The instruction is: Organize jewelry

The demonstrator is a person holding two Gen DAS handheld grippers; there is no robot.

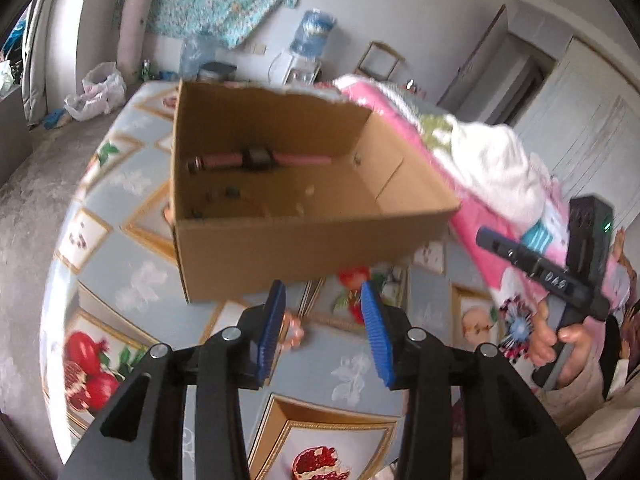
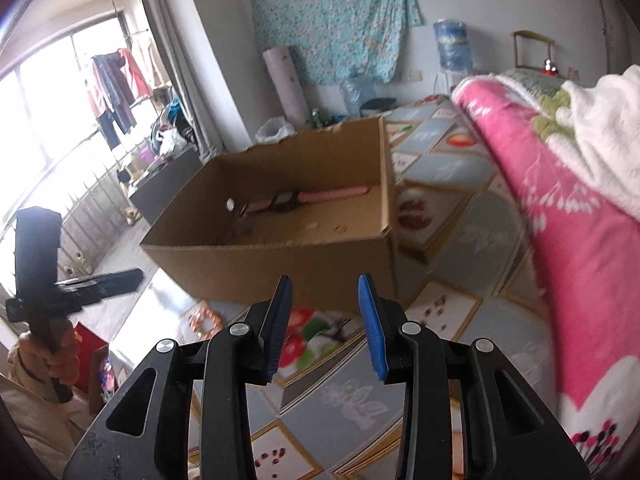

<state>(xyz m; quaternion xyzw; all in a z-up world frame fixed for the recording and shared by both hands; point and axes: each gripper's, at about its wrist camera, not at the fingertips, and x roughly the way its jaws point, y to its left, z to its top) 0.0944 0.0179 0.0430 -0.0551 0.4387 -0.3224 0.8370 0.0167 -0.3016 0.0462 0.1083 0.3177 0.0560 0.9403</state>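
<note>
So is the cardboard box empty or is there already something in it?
Not empty. The cardboard box is open-topped, with a pink-strapped watch lying inside along its far wall.

Small dark pieces (image 1: 231, 191) on the cardboard box (image 1: 304, 236) floor are too blurred to identify.

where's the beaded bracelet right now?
The beaded bracelet lies on the patterned tablecloth, outside the cardboard box and just in front of its near wall. In the left wrist view it sits beside the left gripper's left finger.
</note>
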